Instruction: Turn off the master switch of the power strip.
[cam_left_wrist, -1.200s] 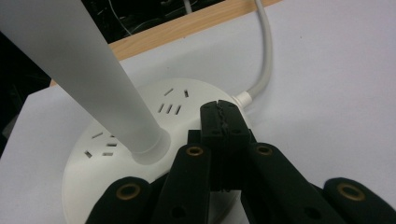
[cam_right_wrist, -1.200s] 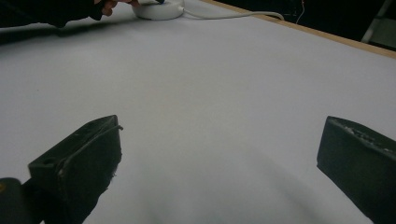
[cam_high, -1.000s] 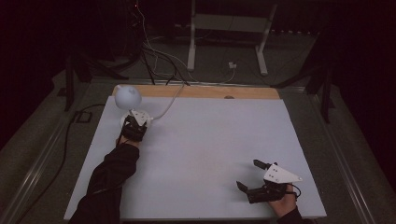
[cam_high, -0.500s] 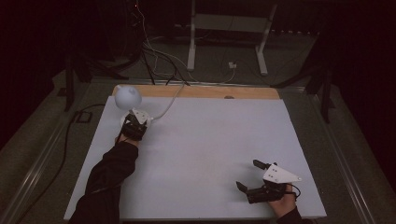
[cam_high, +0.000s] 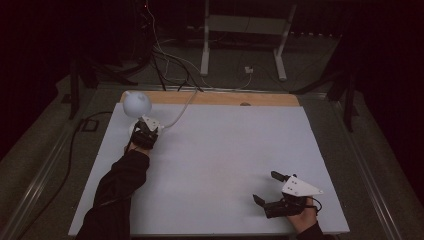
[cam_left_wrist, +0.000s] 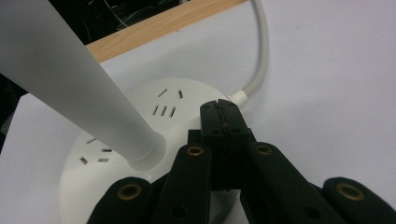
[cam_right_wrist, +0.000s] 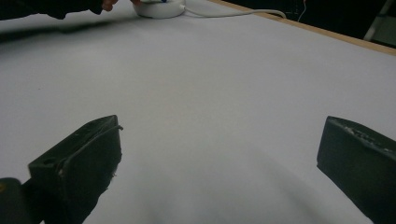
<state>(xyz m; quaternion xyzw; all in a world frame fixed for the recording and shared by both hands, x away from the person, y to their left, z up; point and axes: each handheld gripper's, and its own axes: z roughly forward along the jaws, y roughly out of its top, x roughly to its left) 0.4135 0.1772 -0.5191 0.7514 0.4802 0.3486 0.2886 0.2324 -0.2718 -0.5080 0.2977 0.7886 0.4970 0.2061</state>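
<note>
Your left gripper (cam_high: 143, 131) sits at the far left corner of the white table (cam_high: 225, 165), right at the foot of the white desk lamp (cam_high: 136, 103). In the left gripper view its two black jaws are pressed together, pad against pad, with nothing caught between them; the closed tips (cam_left_wrist: 223, 116) rest over the rim of the lamp's round base (cam_left_wrist: 140, 140), just beside the point where the white cable (cam_left_wrist: 261, 51) enters the base. Whether the tips actually press on the base you cannot tell from this angle. The base carries several groups of small slots on its top, and the lamp's white stem (cam_left_wrist: 70, 79) rises from its middle, slanting up and away to the upper left. In the high view the lamp's round head hangs just beyond your gripper, close to the wooden strip (cam_high: 215, 98) that edges the far side of the table, and the cable curls off the table toward the floor behind.

Your right gripper (cam_high: 272, 192) lies low at the near right corner of the table, well apart from the lamp. Its jaws stand wide, with bare table surface between them. In the right gripper view the lamp's base (cam_right_wrist: 161, 8) shows far off at the top edge, your left sleeve (cam_right_wrist: 51, 7) beside it
</note>
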